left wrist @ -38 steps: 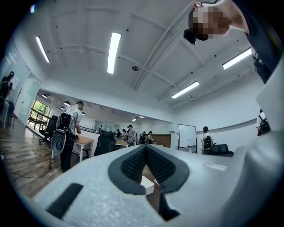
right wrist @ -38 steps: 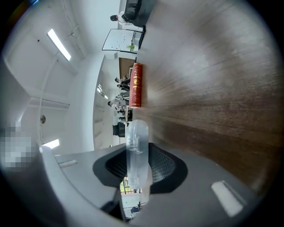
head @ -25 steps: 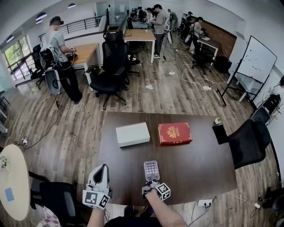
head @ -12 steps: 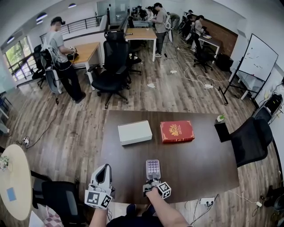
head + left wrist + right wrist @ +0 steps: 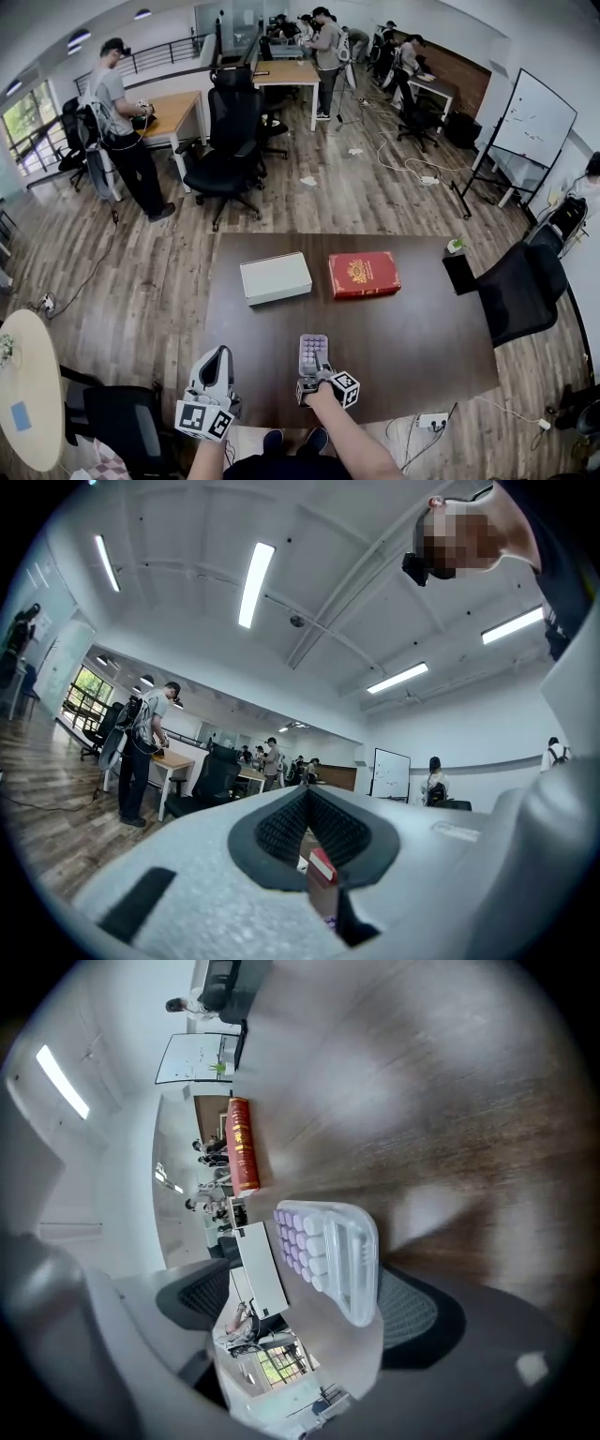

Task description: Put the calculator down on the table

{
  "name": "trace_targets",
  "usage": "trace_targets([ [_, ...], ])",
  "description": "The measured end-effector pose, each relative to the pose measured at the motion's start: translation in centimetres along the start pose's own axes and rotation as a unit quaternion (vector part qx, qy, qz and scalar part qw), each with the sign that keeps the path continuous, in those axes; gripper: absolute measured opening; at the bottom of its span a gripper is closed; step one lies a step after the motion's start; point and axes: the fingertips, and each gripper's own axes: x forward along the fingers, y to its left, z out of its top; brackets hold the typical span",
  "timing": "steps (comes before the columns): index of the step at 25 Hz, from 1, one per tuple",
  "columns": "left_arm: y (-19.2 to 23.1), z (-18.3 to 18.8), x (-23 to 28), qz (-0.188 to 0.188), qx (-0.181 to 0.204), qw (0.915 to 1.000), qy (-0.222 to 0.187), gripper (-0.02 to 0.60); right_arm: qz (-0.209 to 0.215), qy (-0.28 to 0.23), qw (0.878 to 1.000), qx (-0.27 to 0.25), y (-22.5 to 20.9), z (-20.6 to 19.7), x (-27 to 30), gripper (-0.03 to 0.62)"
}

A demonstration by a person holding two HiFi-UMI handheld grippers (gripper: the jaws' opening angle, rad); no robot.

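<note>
A pale calculator (image 5: pixel 313 354) with lilac keys lies on the dark brown table (image 5: pixel 412 328) near its front edge. My right gripper (image 5: pixel 316 373) is right behind it. In the right gripper view the calculator (image 5: pixel 323 1255) sits between the jaws, which are opening. One side of it lies close to a pad (image 5: pixel 412 1307); the other pad stands well clear. My left gripper (image 5: pixel 215 367) hovers at the table's front left edge with nothing in it. In its own view the left gripper (image 5: pixel 309 822) has its pads together.
A white box (image 5: pixel 276 277) and a red book (image 5: pixel 364 274) lie side by side at the table's far half. A black chair (image 5: pixel 518 291) stands at the right end, another chair (image 5: pixel 122 422) at my left. People work at desks far behind.
The right gripper has rolled a little and its jaws now stand apart round the calculator, which rests on the table. The left gripper has stayed where it was.
</note>
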Motion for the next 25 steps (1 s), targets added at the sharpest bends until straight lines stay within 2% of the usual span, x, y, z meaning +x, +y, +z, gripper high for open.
trace_targets([
  [2, -0.2, -0.2, 0.3, -0.003, 0.001, 1.0, 0.002, -0.005, -0.003, 0.007, 1.0, 0.003, 0.3, -0.3, -0.7, 0.49],
  [6, -0.4, -0.2, 0.5, -0.007, -0.004, 1.0, 0.001, -0.005, 0.02, 0.022, 1.0, 0.001, 0.8, -0.1, -2.1, 0.489],
  [15, -0.4, 0.2, 1.3, -0.011, -0.009, 0.9999, -0.003, -0.005, 0.05, 0.023, 0.997, -0.053, 3.9, 1.8, -4.2, 0.489],
  [19, -0.5, 0.1, 1.9, -0.015, -0.006, 0.9999, -0.004, -0.005, 0.114, 0.025, 0.99, -0.082, 8.5, 2.4, -5.0, 0.489],
  [25, -0.8, -0.2, 3.0, -0.021, -0.011, 0.9997, 0.0, -0.005, 0.234, 0.01, 0.967, -0.1, 19.0, 2.8, -8.9, 0.488],
])
